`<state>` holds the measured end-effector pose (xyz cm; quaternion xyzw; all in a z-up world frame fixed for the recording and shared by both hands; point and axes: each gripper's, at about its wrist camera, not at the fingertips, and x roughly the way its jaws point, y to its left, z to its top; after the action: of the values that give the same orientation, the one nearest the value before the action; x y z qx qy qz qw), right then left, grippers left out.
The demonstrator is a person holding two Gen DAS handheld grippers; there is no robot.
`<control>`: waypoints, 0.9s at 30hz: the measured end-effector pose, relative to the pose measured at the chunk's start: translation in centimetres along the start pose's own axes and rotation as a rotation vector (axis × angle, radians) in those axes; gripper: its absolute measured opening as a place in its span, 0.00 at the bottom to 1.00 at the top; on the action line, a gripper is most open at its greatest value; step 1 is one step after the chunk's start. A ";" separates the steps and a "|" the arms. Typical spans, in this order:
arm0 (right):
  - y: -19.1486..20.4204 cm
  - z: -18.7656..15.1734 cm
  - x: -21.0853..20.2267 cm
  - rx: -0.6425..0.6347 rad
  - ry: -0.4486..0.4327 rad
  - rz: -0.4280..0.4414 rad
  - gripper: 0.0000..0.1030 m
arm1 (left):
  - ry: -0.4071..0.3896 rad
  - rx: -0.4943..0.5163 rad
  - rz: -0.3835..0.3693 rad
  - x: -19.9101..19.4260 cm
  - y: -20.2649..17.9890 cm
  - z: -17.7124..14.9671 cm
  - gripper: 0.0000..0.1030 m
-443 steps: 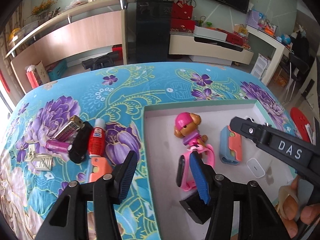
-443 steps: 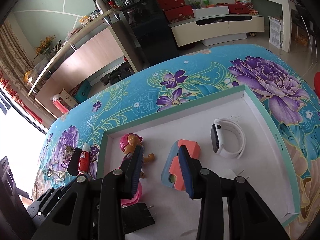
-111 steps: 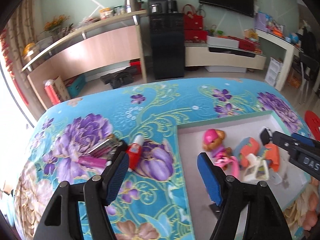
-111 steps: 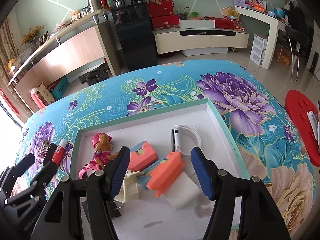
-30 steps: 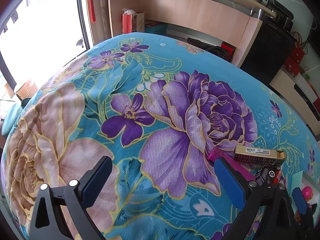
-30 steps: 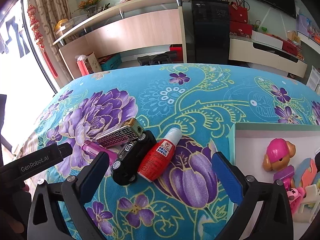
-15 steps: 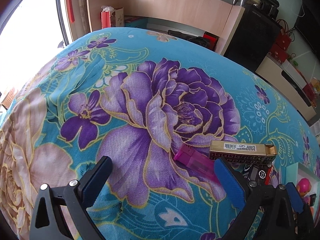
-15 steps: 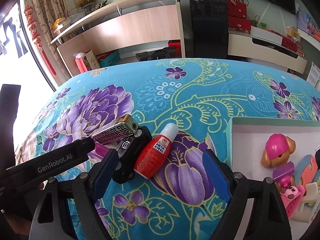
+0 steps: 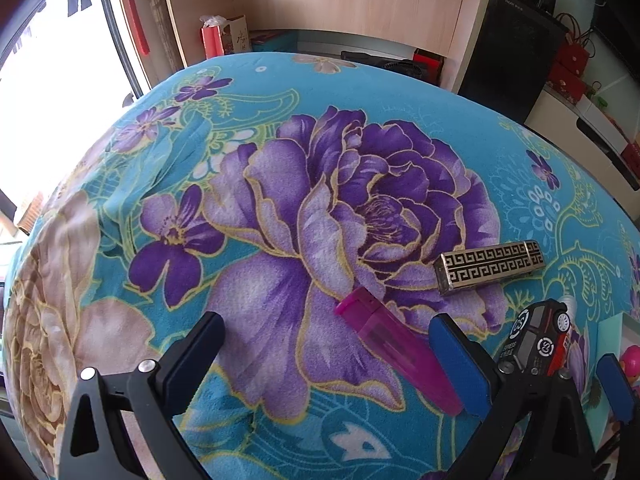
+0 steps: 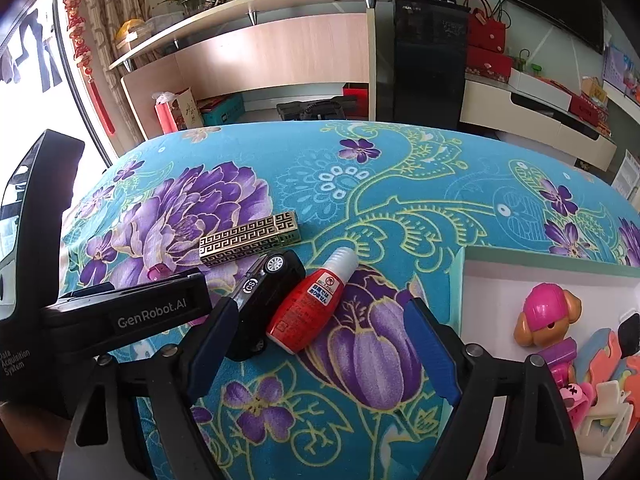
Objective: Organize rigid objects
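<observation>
A pink lighter (image 9: 394,350), a gold patterned box (image 9: 490,266) and a black toy car (image 9: 534,336) lie on the floral cloth. My left gripper (image 9: 328,360) is open, low over the cloth, with the pink lighter near its right finger. In the right wrist view my right gripper (image 10: 320,350) is open and empty, with a red glue bottle (image 10: 312,302) and the black toy car (image 10: 262,292) just ahead of it. The gold box (image 10: 250,238) lies behind them. The white tray (image 10: 480,280) at the right holds a pink-capped dog toy (image 10: 546,314) and other toys.
The left gripper's black body (image 10: 120,316) crosses the left of the right wrist view, hiding most of the pink lighter. The table's rounded far edge drops to the floor, with shelves and a black cabinet (image 10: 428,60) beyond.
Both grippers have moved in closer to the loose items on the cloth. The left gripper now has the pink lighter beside its right finger. Nothing was grasped.
</observation>
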<state>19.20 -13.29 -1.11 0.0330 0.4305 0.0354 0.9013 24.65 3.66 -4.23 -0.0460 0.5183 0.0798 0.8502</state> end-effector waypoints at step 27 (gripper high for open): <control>-0.4 -0.4 1.2 0.054 0.034 0.021 0.50 | -0.058 0.159 -0.015 -2.7 -1.3 -2.1 0.21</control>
<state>19.71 -13.56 -2.32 0.0614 0.4462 0.0337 0.8922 21.81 1.84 -2.78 0.0202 0.4979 0.0330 0.8664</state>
